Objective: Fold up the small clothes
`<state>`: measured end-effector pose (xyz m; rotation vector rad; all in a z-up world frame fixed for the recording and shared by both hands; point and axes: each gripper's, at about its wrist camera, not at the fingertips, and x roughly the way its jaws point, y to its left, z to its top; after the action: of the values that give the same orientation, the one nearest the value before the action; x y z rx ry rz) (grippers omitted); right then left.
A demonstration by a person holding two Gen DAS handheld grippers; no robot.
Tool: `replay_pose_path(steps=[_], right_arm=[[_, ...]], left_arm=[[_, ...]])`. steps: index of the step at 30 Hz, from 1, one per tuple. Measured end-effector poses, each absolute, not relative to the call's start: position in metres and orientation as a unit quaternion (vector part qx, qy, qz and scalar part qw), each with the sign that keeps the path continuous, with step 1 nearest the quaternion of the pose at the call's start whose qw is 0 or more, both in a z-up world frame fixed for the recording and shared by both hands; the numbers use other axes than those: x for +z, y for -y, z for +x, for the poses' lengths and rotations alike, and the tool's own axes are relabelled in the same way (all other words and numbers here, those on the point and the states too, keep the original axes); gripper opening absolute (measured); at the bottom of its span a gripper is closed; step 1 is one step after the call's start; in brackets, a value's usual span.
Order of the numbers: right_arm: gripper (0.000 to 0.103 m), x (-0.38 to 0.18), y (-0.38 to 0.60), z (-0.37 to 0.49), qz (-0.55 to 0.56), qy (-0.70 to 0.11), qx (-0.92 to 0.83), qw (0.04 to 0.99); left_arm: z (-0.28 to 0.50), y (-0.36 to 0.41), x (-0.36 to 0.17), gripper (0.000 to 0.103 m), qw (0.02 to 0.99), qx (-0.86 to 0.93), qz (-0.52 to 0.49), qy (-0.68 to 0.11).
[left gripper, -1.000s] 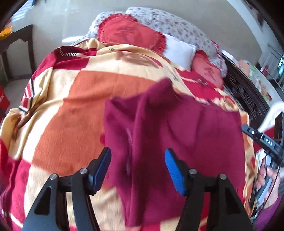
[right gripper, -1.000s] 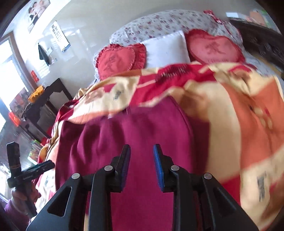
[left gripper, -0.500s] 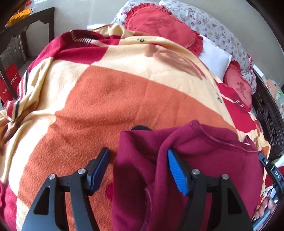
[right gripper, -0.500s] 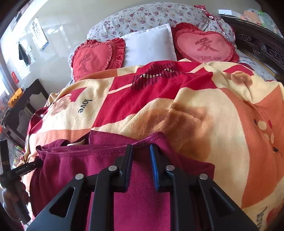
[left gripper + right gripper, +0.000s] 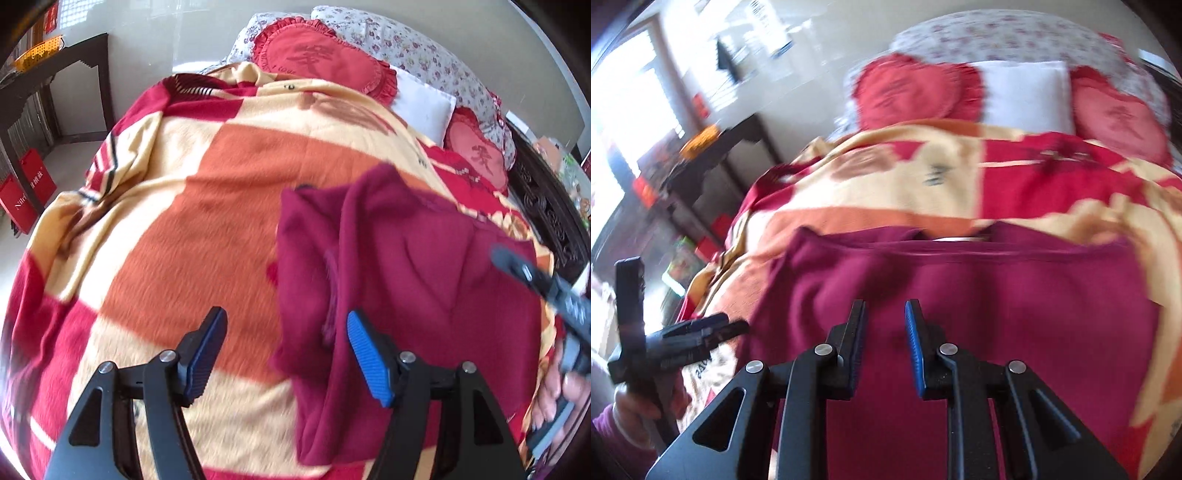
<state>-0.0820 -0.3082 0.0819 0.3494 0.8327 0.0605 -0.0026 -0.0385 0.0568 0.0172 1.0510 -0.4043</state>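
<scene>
Bed scene, two wrist views. Garment: maroon, small, lying flat but rumpled on the blanket, toward the bed's right side in the left view, with one flap folded over its middle and its neckline turned toward the pillows. Blanket: orange, cream and red checks, covering the whole bed. Left gripper: fingers wide apart, poised over the garment's left edge, one blue pad above bare blanket, the other above the cloth, neither pressing on it. Right gripper: fingers drawn almost together over the middle of the garment; no cloth shows pinched between the tips, though blur makes this uncertain. In the left view it enters blurred from the right edge, over the garment's far side, held by a hand. At the bed's head: two red heart cushions, a white pillow between them, and floral bedding behind. Beside the bed: a dark table bearing an orange basket, red bags on the floor, and a carved dark frame along the other side.
</scene>
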Motion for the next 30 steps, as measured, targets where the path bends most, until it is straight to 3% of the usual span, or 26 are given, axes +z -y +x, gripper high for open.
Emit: replay_pose_path(steps=[7,14,16,20,26,28,30], right_arm=[[0.003,0.059,0.245,-0.016,0.141,-0.436,0.081,0.885],[0.003,0.034,0.246,0.008,0.180,-0.477,0.057,0.859],[0.011,0.043,0.243,0.004,0.184,-0.473,0.056,0.860],[0.039,0.061,0.222,0.005,0.162,-0.470,0.079,0.864],[0.042,0.046,0.177,0.032,0.091,-0.517,0.077,0.847],[0.049,0.041,0.167,0.037,0.067,-0.521,0.064,0.849],[0.064,0.037,0.152,0.043,0.038,-0.522,0.056,0.850]], left_arm=[[-0.016,0.029,0.048,0.073,0.847,-0.192,0.007,-0.496],[-0.016,0.020,0.044,0.075,0.841,-0.201,-0.013,-0.502],[-0.016,0.017,0.041,0.076,0.840,-0.204,-0.020,-0.503],[-0.018,0.008,0.036,0.076,0.830,-0.211,-0.053,-0.513],[-0.027,-0.002,0.029,0.082,0.822,-0.224,-0.078,-0.517],[-0.029,-0.003,0.025,0.084,0.819,-0.227,-0.083,-0.520],[-0.031,0.000,0.023,0.085,0.818,-0.230,-0.080,-0.522]])
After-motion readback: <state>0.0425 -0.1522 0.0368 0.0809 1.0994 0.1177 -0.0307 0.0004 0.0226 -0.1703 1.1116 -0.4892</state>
